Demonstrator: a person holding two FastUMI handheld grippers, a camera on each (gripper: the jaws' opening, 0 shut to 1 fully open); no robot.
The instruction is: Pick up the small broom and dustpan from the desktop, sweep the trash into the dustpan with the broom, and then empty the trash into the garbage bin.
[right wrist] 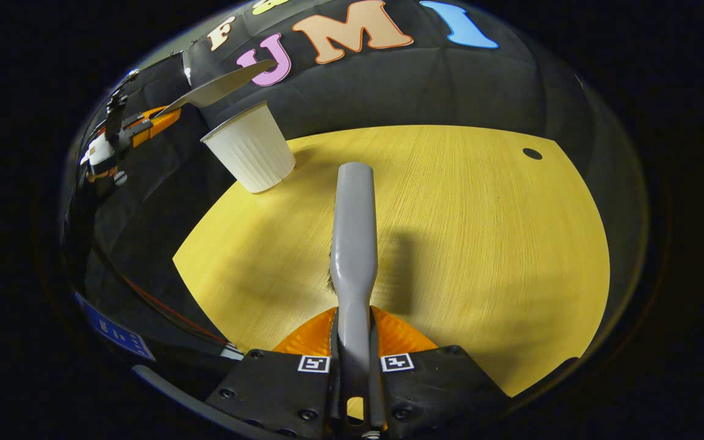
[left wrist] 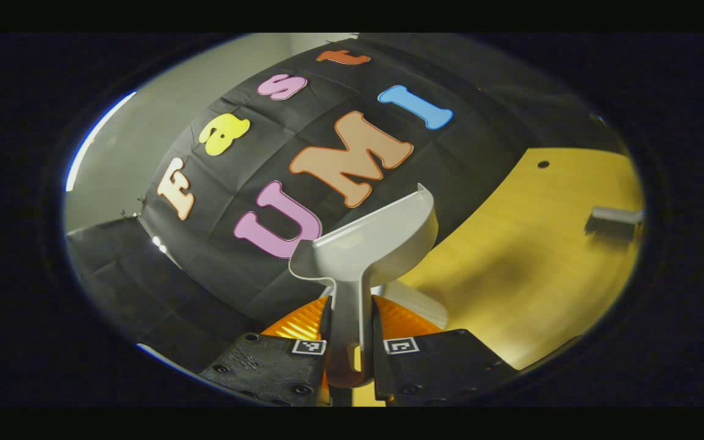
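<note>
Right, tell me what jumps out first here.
The white dustpan, handle clamped between the left gripper fingers, is raised off the yellow desktop. In the right gripper view, the right gripper holds the grey broom over the desktop, a ribbed white cup at its far-left edge.

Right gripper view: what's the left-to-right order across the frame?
Left gripper holding the dustpan → white cup → broom held by the right gripper → small dark hole in the tabletop.
</note>
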